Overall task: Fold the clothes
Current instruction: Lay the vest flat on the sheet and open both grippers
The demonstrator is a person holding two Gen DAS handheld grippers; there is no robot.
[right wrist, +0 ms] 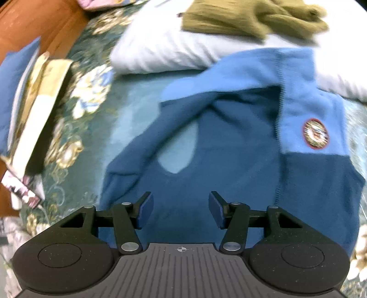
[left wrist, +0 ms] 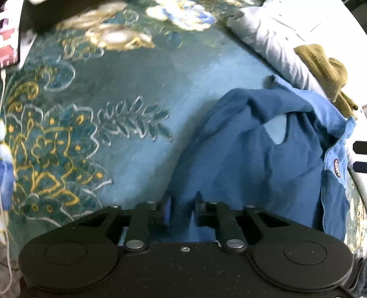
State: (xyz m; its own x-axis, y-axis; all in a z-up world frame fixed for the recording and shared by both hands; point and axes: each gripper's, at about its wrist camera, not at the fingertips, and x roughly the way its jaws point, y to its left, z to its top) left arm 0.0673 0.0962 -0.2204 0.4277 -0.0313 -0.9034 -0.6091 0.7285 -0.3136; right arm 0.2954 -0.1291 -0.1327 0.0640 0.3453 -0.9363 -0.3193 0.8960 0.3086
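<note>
A two-tone blue zip fleece jacket (left wrist: 263, 149) lies crumpled on a teal floral bedspread (left wrist: 126, 80). My left gripper (left wrist: 182, 211) is shut on the jacket's lower edge, with cloth pinched between the fingers. In the right wrist view the jacket (right wrist: 229, 142) spreads out with a round badge (right wrist: 316, 133) on its light blue chest panel and one sleeve (right wrist: 146, 146) folded across it. My right gripper (right wrist: 181, 209) is open and empty, just above the jacket's dark blue body.
A white garment (right wrist: 165, 50) with an olive knit piece (right wrist: 252, 18) on it lies beyond the jacket. Books or boxes (right wrist: 34, 114) sit at the bed's left side by a wooden frame (right wrist: 29, 25). A white cable (left wrist: 4, 206) runs along the left.
</note>
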